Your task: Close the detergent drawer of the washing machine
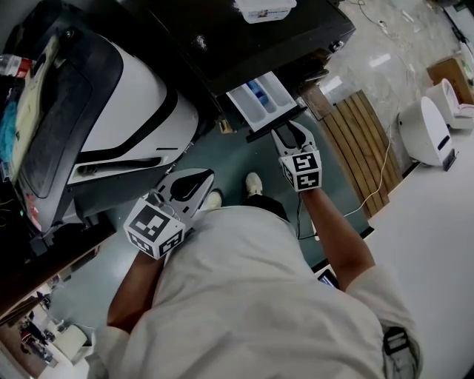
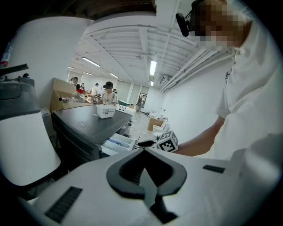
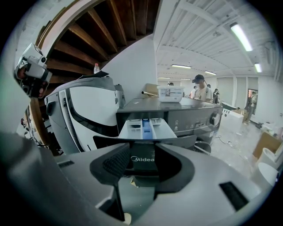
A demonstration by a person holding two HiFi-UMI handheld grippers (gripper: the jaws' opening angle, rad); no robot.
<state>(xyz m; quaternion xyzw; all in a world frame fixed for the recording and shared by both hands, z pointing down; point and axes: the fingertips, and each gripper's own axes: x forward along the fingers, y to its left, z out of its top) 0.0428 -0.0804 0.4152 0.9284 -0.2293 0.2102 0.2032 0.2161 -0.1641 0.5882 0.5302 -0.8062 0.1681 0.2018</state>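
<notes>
While the right gripper (image 1: 288, 132) is held with jaws apart at the dark front panel of the detergent drawer (image 1: 261, 98) (contact cannot be judged), the drawer is seen pulled out of the washing machine (image 1: 281, 41). The left gripper (image 1: 196, 183) is held closed and empty, well apart.

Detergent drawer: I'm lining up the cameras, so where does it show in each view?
Head view: detergent drawer upper middle, pulled out.
Left gripper view: small, just left of centre.
Right gripper view: centre, just above the jaws.
Shared landmark: white box on top of the washing machine.
</notes>
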